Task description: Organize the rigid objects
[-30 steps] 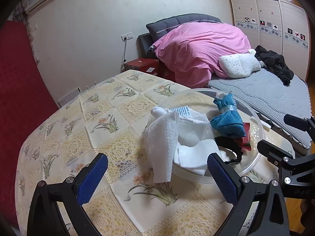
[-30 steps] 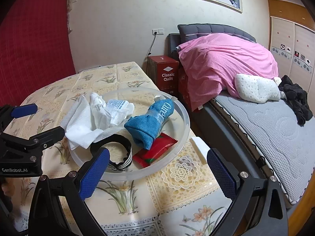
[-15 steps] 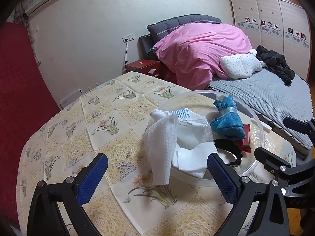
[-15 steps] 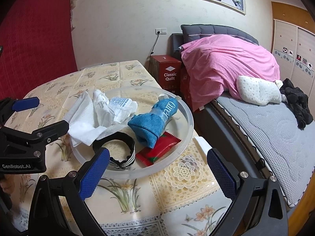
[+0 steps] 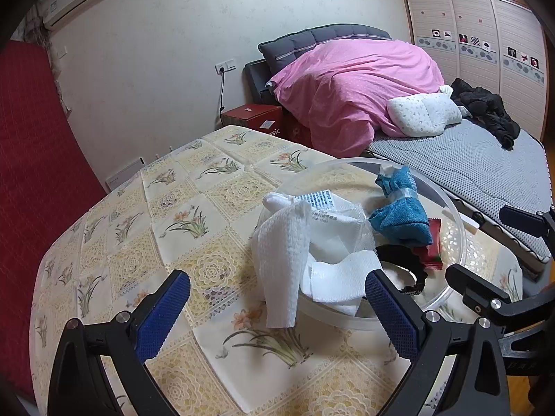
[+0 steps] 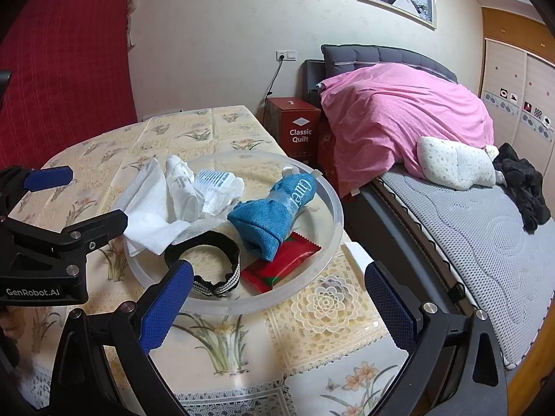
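Left gripper (image 5: 277, 315): held wide apart over the near part of the floral tablecloth (image 5: 180, 215), nothing between its blue pads. A white paper towel (image 5: 281, 260) is draped over the near-left rim of the clear round tray (image 5: 454, 228) and hangs down onto the cloth, just beyond and between the two fingers; no contact is seen.

Right gripper (image 6: 277, 298): likewise spread wide and empty, poised at the near rim of the tray (image 6: 333, 208).

Tray contents, listed left to right in the right wrist view:
- paper towel (image 6: 149, 208), partly spilling over the left rim;
- crumpled clear plastic wrapper with a printed label (image 6: 211, 187), resting against the towel;
- black elastic headband with a striped edge (image 6: 208, 263), near side of the tray, just beyond the right gripper's left finger, which covers part of it;
- blue cloth roll banded with clear tape (image 6: 274, 215), centre-right, lying across a red snack packet (image 6: 281, 267).

A small white object (image 6: 353, 253) lies on the cloth just right of the tray; its kind cannot be determined.

In the left wrist view the headband and the red packet are largely hidden behind the towel and the blue roll. The label print is too small to read.
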Demonstrator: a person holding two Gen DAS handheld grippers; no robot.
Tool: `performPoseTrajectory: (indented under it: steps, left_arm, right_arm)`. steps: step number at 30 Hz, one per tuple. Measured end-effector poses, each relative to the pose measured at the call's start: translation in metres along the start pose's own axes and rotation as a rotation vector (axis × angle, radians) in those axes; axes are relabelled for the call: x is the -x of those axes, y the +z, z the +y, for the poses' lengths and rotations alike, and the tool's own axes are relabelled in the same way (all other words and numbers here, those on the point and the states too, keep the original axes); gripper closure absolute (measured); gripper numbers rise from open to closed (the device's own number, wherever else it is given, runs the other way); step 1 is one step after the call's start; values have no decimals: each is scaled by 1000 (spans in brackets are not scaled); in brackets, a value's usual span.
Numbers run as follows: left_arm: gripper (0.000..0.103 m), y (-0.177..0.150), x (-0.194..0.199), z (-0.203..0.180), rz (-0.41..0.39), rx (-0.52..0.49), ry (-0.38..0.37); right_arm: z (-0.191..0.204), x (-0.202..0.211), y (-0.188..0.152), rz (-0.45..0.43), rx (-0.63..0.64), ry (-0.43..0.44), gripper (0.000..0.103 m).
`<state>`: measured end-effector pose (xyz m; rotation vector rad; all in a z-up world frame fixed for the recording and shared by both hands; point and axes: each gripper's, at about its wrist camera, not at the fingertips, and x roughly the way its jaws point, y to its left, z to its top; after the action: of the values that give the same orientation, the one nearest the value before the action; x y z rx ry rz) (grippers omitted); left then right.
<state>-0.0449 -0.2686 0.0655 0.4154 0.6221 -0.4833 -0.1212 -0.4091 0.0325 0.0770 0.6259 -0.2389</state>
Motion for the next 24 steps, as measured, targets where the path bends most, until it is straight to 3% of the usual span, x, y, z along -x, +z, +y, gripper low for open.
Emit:
performPoseTrajectory:
  steps: [24]
  left_arm:
    - [0, 3, -1, -4, -1, -4, 0]
  right_arm:
    - [2, -1, 0, 0, 2, 0, 3]
